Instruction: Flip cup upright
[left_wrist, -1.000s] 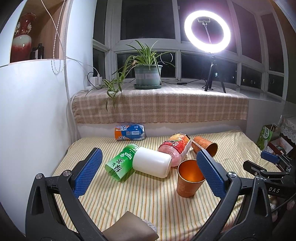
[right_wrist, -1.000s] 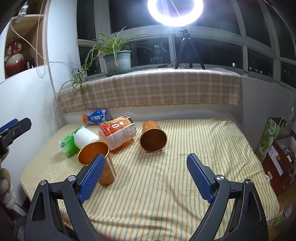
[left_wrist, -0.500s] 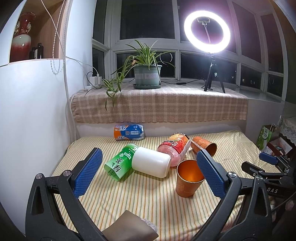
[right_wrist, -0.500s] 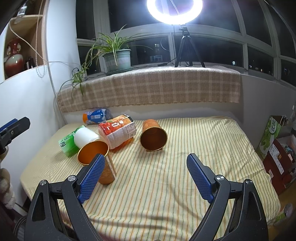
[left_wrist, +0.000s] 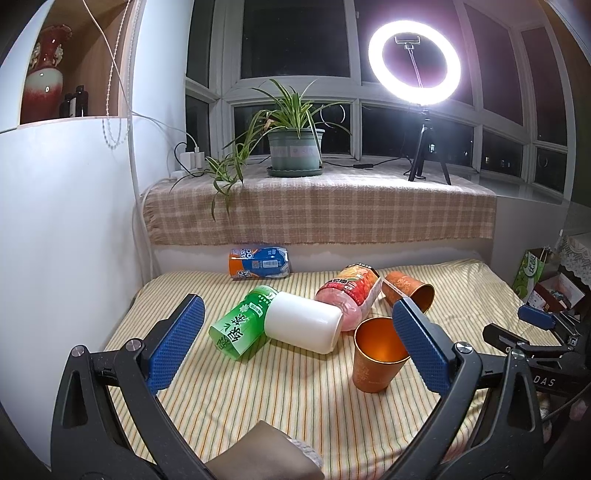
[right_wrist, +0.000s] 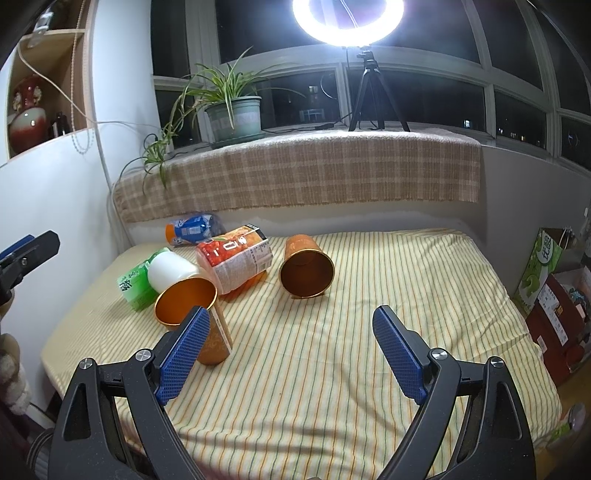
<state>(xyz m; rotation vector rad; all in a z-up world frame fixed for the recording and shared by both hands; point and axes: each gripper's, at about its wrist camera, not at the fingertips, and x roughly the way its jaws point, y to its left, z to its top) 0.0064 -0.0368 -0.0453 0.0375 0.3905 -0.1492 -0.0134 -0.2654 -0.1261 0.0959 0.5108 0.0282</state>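
An orange cup (left_wrist: 376, 354) stands upright on the striped cloth, and shows in the right wrist view (right_wrist: 184, 301) too. A second orange cup (right_wrist: 306, 271) lies on its side with its mouth toward the right wrist camera; it also shows in the left wrist view (left_wrist: 410, 290). My left gripper (left_wrist: 299, 343) is open and empty, hovering in front of the pile. My right gripper (right_wrist: 291, 350) is open and empty, short of the lying cup.
A white cup (left_wrist: 303, 326), a green bottle (left_wrist: 240, 326), a red-labelled bottle (left_wrist: 351, 293) and a blue-orange packet (left_wrist: 258, 262) lie on the cloth (right_wrist: 332, 369). A plaid-covered sill (left_wrist: 317, 210) holds a plant and ring light. Boxes (right_wrist: 554, 288) stand at right.
Almost nothing has changed. Both grippers stay open and drift only slightly; the cups and bottles have not moved.
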